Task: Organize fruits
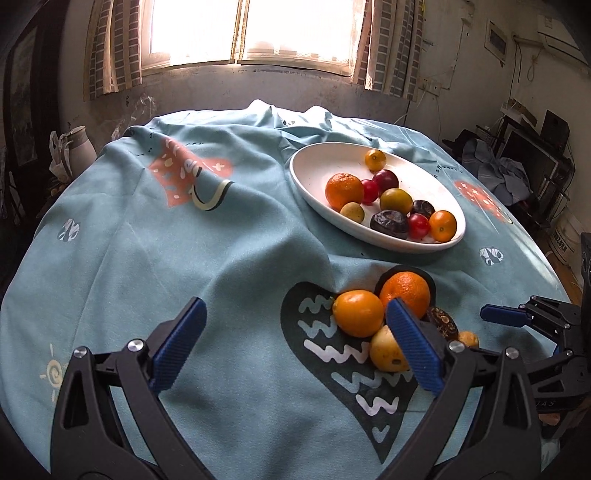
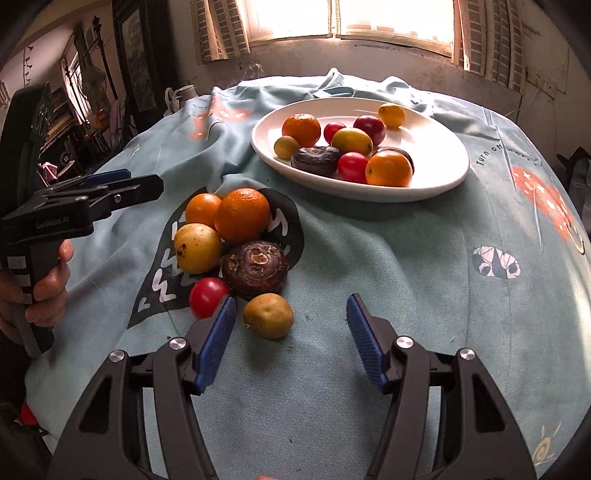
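A white oval plate [image 2: 439,173] [image 1: 314,177] holds several fruits: oranges, red and yellow small fruits, dark wrinkled ones. A loose pile lies on the cloth nearer me: two oranges [image 2: 242,215] [image 1: 406,291], a yellow fruit [image 2: 197,248] [image 1: 386,350], a brown water chestnut [image 2: 255,266], a red tomato [image 2: 207,297] and a small olive-yellow fruit [image 2: 268,315]. My right gripper [image 2: 291,317] is open and empty, the olive-yellow fruit between its fingers, nearer the left one. My left gripper [image 1: 295,321] is open and empty, left of the pile; its right finger [image 1: 413,347] overlaps the fruits.
A light blue printed cloth [image 1: 184,258] covers the round table and is wrinkled toward the back. A window with curtains [image 1: 243,29] is behind. A white jug [image 1: 79,147] stands beyond the far left edge. Furniture and clutter [image 1: 528,162] stand at the right.
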